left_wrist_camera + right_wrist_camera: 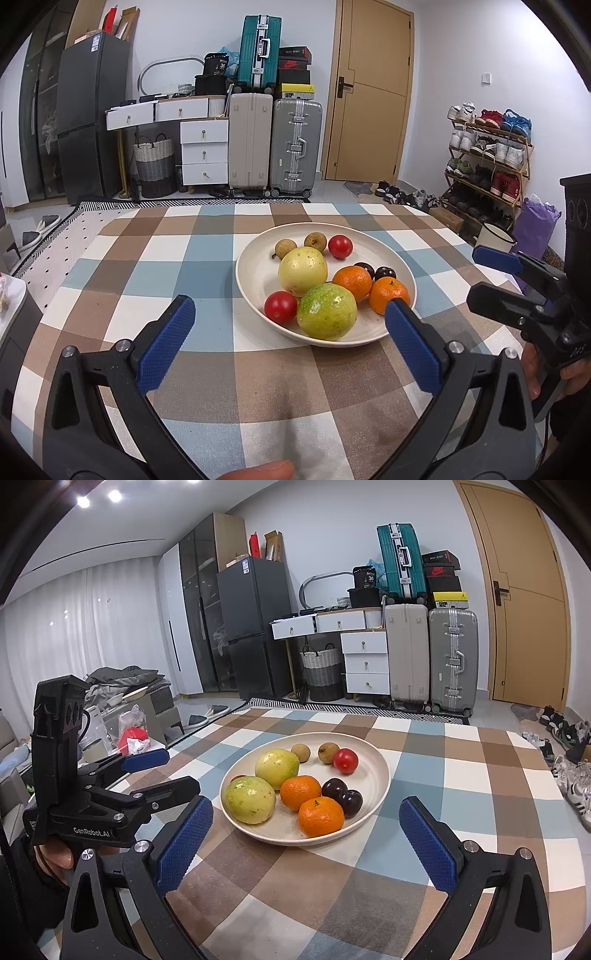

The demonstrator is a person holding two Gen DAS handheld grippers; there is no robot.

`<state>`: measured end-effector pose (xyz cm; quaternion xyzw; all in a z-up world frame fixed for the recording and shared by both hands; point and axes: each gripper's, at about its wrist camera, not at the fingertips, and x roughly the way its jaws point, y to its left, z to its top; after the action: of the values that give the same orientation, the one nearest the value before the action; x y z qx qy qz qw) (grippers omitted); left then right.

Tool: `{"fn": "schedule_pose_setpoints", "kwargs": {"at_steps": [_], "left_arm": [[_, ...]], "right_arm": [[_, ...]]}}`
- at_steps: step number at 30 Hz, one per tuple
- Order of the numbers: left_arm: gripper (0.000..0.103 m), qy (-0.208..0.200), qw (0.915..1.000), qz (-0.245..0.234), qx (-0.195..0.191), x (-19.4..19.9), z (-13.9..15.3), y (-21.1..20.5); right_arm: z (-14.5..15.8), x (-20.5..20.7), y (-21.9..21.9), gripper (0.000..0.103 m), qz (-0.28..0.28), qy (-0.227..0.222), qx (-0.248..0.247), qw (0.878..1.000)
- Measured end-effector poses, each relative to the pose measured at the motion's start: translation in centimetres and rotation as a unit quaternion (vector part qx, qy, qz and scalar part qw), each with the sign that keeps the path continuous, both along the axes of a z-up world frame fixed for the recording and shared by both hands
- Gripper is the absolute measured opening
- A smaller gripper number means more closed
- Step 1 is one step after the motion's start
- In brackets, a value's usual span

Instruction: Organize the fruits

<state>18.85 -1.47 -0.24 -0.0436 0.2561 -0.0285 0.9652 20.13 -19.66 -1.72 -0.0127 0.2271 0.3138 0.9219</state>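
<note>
A cream plate [255, 273] [373, 771] sits on the checked tablecloth and holds several fruits: two green-yellow guavas [327, 312] [250, 799], two oranges [388, 293] [320, 816], two red tomatoes [280, 306] [345, 760], two brown longans [315, 240] [328, 752] and two dark plums [385, 273] [341, 794]. My left gripper [290, 314] is open and empty just in front of the plate's near rim. My right gripper [306, 816] is open and empty, also in front of the plate. Each gripper shows in the other's view, the right one [491, 273] and the left one [162, 771].
The table [184, 251] [461, 775] carries a checked brown, blue and white cloth. Beyond it stand suitcases [295, 147], white drawers [205, 151], a dark fridge [88, 114], a door [369, 92] and a shoe rack [487, 155]. Clutter lies left of the table [129, 723].
</note>
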Motion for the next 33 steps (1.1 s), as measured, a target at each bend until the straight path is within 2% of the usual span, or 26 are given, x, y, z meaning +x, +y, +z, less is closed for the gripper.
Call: {"fn": "schedule_pose_setpoints", "kwargs": {"at_steps": [33], "left_arm": [[0.102,0.000,1.0000,-0.001,0.002,0.08,-0.04,-0.13]], "right_arm": [[0.02,-0.01,0.02,0.103,-0.001,0.001,0.000,1.000]]}}
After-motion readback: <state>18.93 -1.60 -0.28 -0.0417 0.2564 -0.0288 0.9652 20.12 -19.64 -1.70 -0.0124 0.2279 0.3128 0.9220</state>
